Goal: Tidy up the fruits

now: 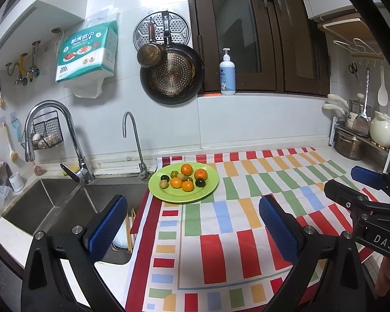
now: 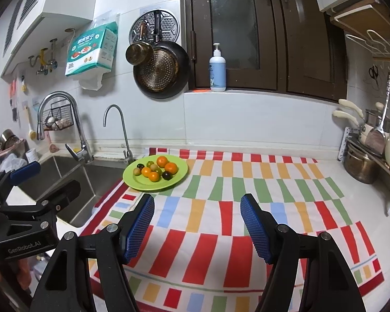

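Black frames, silver screws, blue ribbed fingers (image 2: 143, 223) (white "DAS" lettering).

right tool (image 1: 374, 239): "DAS" | left tool (image 2: 23, 247): "GenRobot.AI" | paper towel pack (image 1: 87, 52): "200"

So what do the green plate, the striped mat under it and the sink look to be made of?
Green plate: probably plastic or melamine, with a uniform lime colour and soft sheen. Striped mat: seems a thin cloth or printed sheet, matte and lying flat. Sink: brushed stainless steel, grey with dull reflections.
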A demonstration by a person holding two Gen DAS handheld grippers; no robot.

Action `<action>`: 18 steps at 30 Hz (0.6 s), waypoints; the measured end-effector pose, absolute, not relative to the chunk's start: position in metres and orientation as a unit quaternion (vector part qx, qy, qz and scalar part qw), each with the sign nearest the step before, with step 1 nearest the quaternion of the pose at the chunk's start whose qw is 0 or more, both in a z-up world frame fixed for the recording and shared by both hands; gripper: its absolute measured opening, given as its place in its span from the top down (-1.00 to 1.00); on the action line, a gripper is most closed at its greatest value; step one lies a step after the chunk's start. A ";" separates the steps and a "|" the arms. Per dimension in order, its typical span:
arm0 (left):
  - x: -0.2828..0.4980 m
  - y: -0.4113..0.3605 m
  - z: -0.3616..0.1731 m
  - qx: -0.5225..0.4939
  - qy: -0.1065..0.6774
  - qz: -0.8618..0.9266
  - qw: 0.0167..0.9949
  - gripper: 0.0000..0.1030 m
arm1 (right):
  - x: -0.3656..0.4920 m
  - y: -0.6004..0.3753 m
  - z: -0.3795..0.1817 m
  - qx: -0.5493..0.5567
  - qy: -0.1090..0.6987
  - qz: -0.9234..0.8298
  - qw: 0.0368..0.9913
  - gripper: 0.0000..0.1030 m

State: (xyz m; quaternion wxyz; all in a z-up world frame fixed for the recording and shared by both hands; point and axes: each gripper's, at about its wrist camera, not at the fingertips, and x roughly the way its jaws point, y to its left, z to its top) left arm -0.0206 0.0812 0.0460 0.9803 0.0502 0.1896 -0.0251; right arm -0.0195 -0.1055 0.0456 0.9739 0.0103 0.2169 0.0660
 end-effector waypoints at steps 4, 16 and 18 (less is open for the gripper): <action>-0.025 0.080 0.047 0.049 0.188 -0.026 0.981 -1.00 | -0.024 -0.107 0.047 0.009 0.213 0.063 0.975 -0.35; -0.036 0.076 0.052 0.050 0.183 -0.021 0.982 -1.00 | -0.031 -0.108 0.051 0.007 0.203 0.064 0.977 -0.35; -0.036 0.076 0.053 0.050 0.182 -0.020 0.982 -1.00 | -0.032 -0.109 0.052 0.007 0.202 0.065 0.977 -0.35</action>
